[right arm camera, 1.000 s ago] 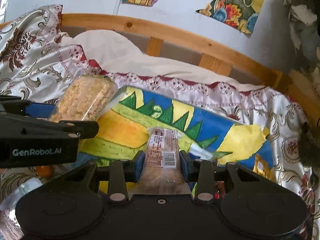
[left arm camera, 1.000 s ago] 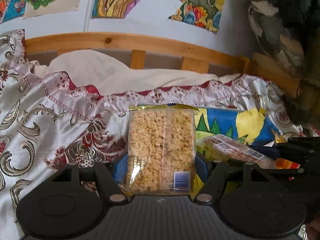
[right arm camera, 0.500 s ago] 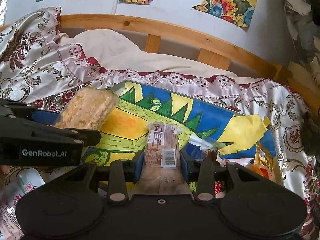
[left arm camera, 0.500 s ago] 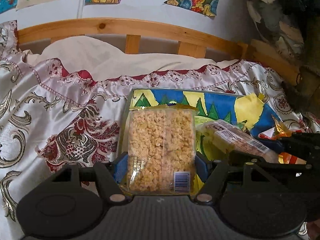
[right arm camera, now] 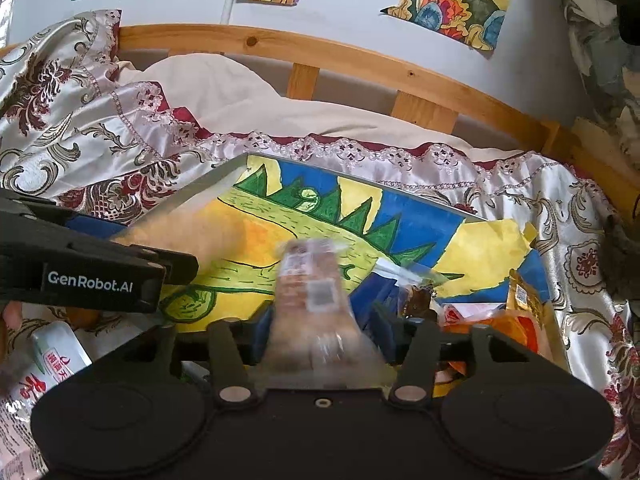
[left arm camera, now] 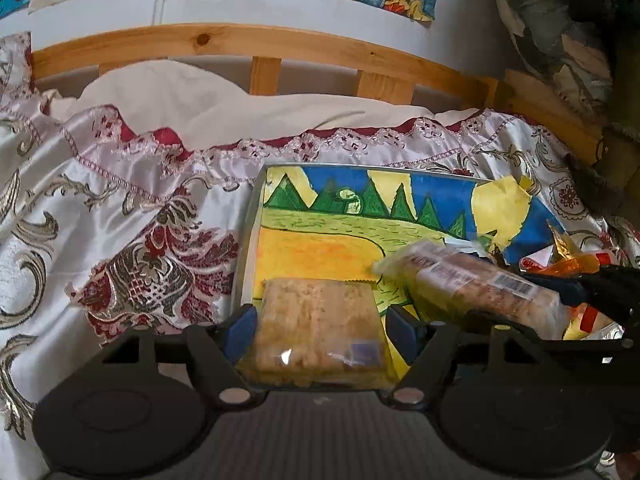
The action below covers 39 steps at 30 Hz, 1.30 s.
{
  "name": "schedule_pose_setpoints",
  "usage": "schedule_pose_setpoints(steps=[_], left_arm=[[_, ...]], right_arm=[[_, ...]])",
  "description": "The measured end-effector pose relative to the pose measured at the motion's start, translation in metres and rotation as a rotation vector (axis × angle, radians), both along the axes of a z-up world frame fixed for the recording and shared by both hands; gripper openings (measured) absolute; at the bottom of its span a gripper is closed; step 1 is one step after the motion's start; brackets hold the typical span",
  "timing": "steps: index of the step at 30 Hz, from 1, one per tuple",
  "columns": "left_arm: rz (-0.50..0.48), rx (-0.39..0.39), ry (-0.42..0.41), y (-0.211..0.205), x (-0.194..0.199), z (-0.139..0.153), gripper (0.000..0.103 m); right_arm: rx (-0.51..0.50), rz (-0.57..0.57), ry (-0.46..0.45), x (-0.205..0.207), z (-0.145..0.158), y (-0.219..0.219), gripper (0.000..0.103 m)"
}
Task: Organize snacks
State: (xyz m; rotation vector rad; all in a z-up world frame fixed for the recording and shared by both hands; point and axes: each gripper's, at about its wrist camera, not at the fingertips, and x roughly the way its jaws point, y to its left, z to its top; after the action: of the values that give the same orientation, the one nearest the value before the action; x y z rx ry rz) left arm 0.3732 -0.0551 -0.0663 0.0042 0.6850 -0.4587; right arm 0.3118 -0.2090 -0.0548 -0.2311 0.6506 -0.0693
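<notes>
A tray with a painted landscape floor lies on the bed. My left gripper hangs over its near left corner, jaws opening. A clear pack of yellow puffed-rice snack sits blurred between the blue pads, with a thin gap on each side. My right gripper is over the tray's near middle, jaws opening too. A long brown snack pack with a barcode label is blurred between its pads, clear of the right pad. The left wrist view shows that brown pack and the right gripper.
Orange and yellow wrappers lie in the tray's right end. A white and green packet rests on the patterned satin bedspread left of the tray. A wooden bed rail and a wall with drawings stand behind.
Both sets of jaws have widened. The puffed-rice pack and the brown pack have slipped lower between the pads and turned blurry. Both views now show more of the tray.
</notes>
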Motion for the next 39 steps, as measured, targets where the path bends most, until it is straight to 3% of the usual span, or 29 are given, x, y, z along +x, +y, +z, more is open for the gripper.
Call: schedule_pose_setpoints(steps=[4,8,16,22,30,39], left_arm=[[-0.005,0.005,-0.026,0.000,-0.007,0.008,0.083],[0.008,-0.004,-0.047,0.006,-0.016,0.021,0.086],[0.060,-0.028,-0.169,0.021,-0.052,0.061,0.100],[0.087,-0.070,-0.286,0.032,-0.096,0.095,0.102],[0.025,0.017,-0.388,0.034,-0.164,0.119,0.103],[-0.019,0.076,-0.340,0.044,-0.227,0.117,0.103]], right_arm=[[0.005,0.002,-0.011,-0.007,0.002,0.000,0.064],[0.037,0.000,-0.055,-0.022,0.011,-0.003,0.075],[0.088,-0.014,-0.187,-0.068,0.046,-0.014,0.091],[0.147,-0.035,-0.306,-0.117,0.078,-0.027,0.102],[0.158,-0.034,-0.397,-0.191,0.099,-0.025,0.102],[0.136,-0.029,-0.468,-0.266,0.101,-0.008,0.102]])
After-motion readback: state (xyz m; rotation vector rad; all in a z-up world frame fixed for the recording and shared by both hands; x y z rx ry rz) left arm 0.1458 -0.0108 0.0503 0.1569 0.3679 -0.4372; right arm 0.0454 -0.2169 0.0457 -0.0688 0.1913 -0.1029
